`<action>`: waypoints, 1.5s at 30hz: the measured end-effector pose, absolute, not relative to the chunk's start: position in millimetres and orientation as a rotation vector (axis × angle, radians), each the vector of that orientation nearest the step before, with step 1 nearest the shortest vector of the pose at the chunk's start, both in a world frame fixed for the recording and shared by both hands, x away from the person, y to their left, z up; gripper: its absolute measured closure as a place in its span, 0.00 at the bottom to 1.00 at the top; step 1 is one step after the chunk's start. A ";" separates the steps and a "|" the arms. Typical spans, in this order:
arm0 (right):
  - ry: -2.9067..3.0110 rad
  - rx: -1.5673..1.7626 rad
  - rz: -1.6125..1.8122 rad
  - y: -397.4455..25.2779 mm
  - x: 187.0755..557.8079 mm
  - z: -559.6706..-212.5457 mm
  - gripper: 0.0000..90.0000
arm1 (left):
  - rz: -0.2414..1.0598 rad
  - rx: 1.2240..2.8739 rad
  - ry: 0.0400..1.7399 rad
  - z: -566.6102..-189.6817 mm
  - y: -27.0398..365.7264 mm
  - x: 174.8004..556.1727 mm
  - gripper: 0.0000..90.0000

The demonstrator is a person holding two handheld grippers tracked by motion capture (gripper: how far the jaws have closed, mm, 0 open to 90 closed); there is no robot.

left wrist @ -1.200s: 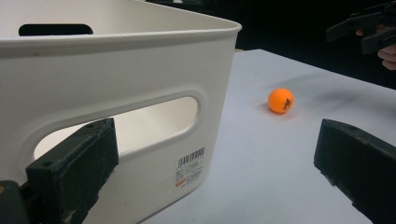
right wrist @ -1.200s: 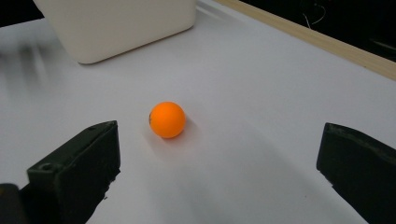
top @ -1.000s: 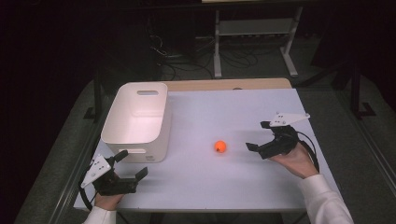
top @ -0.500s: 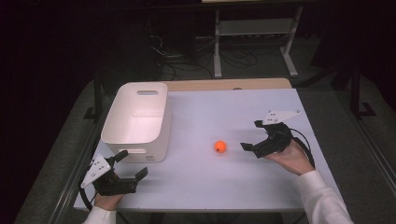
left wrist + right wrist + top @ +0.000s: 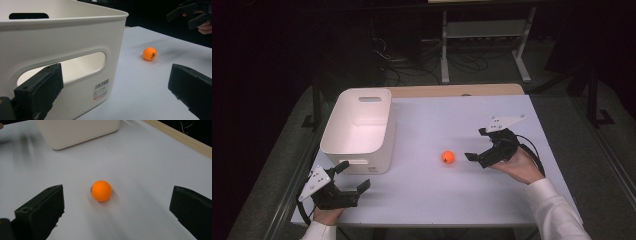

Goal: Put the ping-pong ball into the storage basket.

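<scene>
A: Start big. What's on the tabletop point(image 5: 422, 200)?

B: A white bin point(image 5: 359, 127) at its left side, standing upright with nothing visible inside. Then the two tongs, then a small orange ball point(image 5: 448, 157) lying loose near the middle, well apart from the bin.

A: And the tongs?

B: The right tongs point(image 5: 481, 145) point at the ball from just beside it, jaws spread wide. In the right gripper view the ball point(image 5: 100, 190) sits ahead, centred between the jaws, touched by neither. The left tongs point(image 5: 353, 176) rest at the near left corner, just in front of the bin's end wall point(image 5: 65, 50), jaws also wide apart and holding nothing.

A: So how far along?

B: Barely begun, I'd say. The reach is nearly finished; closing on the ball, lifting it, and probably dropping it in the bin are all left.
</scene>
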State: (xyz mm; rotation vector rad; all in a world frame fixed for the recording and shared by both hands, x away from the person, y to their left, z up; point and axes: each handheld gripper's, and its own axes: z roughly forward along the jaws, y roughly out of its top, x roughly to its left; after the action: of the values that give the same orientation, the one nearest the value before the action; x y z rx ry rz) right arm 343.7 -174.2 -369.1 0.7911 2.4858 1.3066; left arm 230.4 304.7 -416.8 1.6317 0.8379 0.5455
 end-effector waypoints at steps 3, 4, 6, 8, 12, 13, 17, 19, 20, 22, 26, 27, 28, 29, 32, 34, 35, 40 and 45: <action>2.491 0.777 1.307 -172.2 345.2 -368.3 0.00 | 0.543 1.630 0.841 -416.7 304.6 230.2 0.00; 2.491 0.777 1.307 -172.2 345.2 -368.3 0.00 | 0.543 1.629 0.841 -416.7 304.6 230.2 0.00; 2.497 0.772 1.302 -170.8 345.8 -367.9 0.00 | 0.543 1.630 0.840 -416.7 304.6 230.2 0.00; 2.502 0.770 1.297 -169.5 346.3 -367.8 0.00 | 0.544 1.629 0.837 -416.8 304.5 230.3 0.00; 2.517 0.768 1.285 -167.8 347.9 -368.3 0.00 | 0.543 1.631 0.838 -416.7 304.7 230.3 0.00; 2.518 0.769 1.286 -167.3 348.1 -368.2 0.00 | 0.543 1.631 0.837 -416.7 304.6 230.3 0.00; 2.526 0.766 1.282 -165.3 349.7 -368.5 0.00 | 0.543 1.630 0.839 -416.7 304.6 230.2 0.00; 2.532 0.760 1.279 -163.9 350.5 -368.6 0.00 | 0.544 1.631 0.837 -416.7 304.7 230.3 0.00; 2.536 0.760 1.276 -163.1 350.7 -368.5 0.00 | 0.544 1.630 0.837 -416.8 304.6 230.4 0.00; 2.539 0.750 1.274 -161.6 351.4 -368.5 0.00 | 0.543 1.630 0.837 -416.8 304.6 230.3 0.00; 2.552 0.755 1.267 -158.2 351.8 -368.3 0.00 | 0.547 1.635 0.836 -416.6 305.0 230.2 0.00; 2.560 0.744 1.266 -156.4 352.3 -368.2 0.00 | 0.546 1.635 0.836 -416.6 305.0 230.2 0.00; 2.560 0.744 1.266 -156.4 352.3 -368.2 0.00 | 0.547 1.637 0.835 -416.6 305.1 230.3 0.00; 2.565 0.740 1.263 -154.6 352.6 -368.0 0.00 | 0.546 1.636 0.835 -416.6 305.0 230.3 0.00; 2.570 0.742 1.261 -153.1 352.8 -367.9 0.00 | 0.546 1.635 0.836 -416.6 305.0 230.1 0.00; 2.574 0.736 1.261 -151.7 353.5 -368.3 0.00 | 0.545 1.636 0.837 -416.5 305.1 230.2 0.00; 2.577 0.732 1.260 -151.2 353.9 -368.5 0.00 | 0.545 1.635 0.836 -416.6 305.1 230.3 0.00; 2.593 0.734 1.258 -147.8 355.7 -370.4 0.00 | 0.546 1.636 0.834 -416.6 305.1 230.3 0.00; 2.606 0.727 1.252 -145.5 356.3 -371.5 0.00 | 0.545 1.636 0.832 -416.6 304.9 230.3 0.00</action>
State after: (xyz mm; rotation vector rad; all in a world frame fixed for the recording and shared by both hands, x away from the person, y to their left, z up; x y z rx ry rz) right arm 356.3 -145.5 -371.5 0.7269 2.6062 1.2517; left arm 230.3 304.9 -416.6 1.6355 0.8325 0.5447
